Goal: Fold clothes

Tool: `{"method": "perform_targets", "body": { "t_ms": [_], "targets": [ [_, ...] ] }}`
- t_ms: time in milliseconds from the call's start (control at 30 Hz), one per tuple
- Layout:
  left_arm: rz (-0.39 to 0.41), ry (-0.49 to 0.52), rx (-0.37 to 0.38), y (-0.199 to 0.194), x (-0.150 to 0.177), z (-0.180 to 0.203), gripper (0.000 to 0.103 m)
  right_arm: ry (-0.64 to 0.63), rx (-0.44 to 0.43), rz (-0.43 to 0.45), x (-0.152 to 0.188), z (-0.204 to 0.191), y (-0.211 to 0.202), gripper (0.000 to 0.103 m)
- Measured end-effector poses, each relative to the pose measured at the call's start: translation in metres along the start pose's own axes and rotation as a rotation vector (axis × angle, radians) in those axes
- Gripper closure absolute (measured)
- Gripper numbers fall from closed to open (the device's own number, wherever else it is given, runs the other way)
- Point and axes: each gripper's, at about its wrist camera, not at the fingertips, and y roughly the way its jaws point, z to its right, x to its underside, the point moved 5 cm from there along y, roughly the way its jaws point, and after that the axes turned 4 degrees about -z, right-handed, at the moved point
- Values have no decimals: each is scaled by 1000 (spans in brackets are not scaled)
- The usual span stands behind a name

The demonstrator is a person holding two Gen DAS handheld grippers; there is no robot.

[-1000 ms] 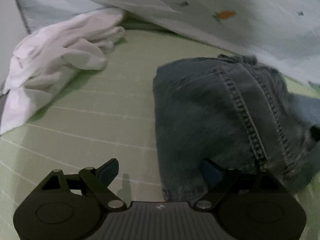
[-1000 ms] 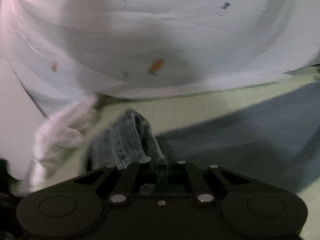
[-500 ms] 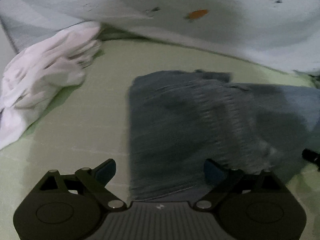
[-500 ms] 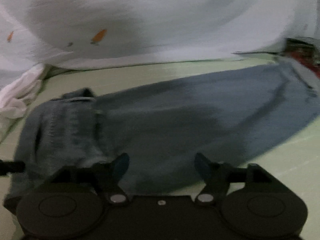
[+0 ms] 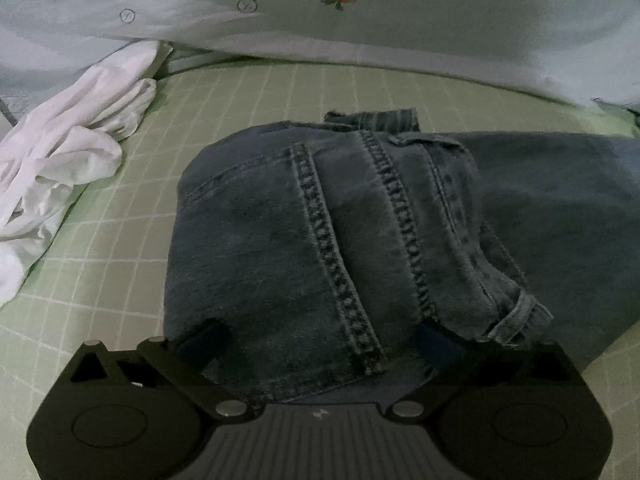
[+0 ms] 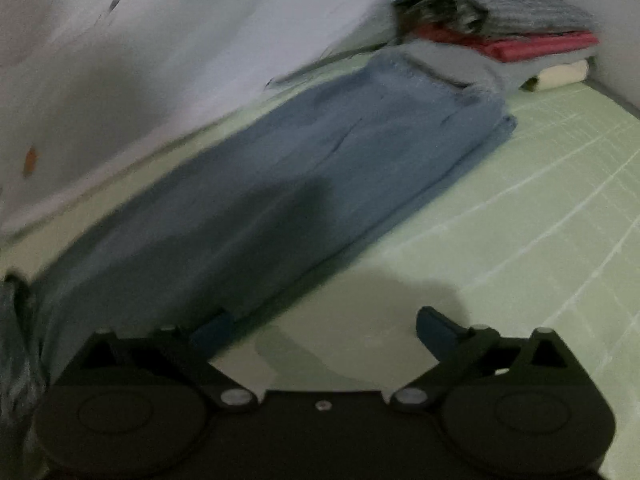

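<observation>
The left claw is hovering over the waist end of the jeans, its jaws spreading wider, with denim lying under and between the pads but not pinched. The right claw is likewise opening: its left pad is sitting over the near edge of the jeans' leg, its right pad over bare green sheet, nothing gripped.

From the claws outward, the jeans are lying flat on the checked bed sheet, long axis running from the waistband under the left claw away toward the hems, which are ending just beside a stack of folded clothes. The left hand looks nearer the waist, the right nearer the mid-leg, so a lengthwise fold would probably need the right claw to travel out to the hems.

A crumpled white garment is lying left of the jeans, apart from them. The right view is blurring; hem detail is hard to make out, and the carrot-print fabric behind is cut off.
</observation>
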Motion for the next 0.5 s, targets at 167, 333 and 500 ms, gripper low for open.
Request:
{"method": "perform_targets", "body": {
  "t_ms": [167, 333, 500],
  "targets": [
    [-50, -1, -45, 4, -6, 5, 0, 82, 62, 91, -47, 39, 31, 0],
    [-87, -12, -59, 7, -9, 4, 0, 76, 167, 148, -94, 72, 66, 0],
    [-102, -38, -69, 7, -9, 4, 0, 49, 220, 155, -121, 79, 86, 0]
  ]
}}
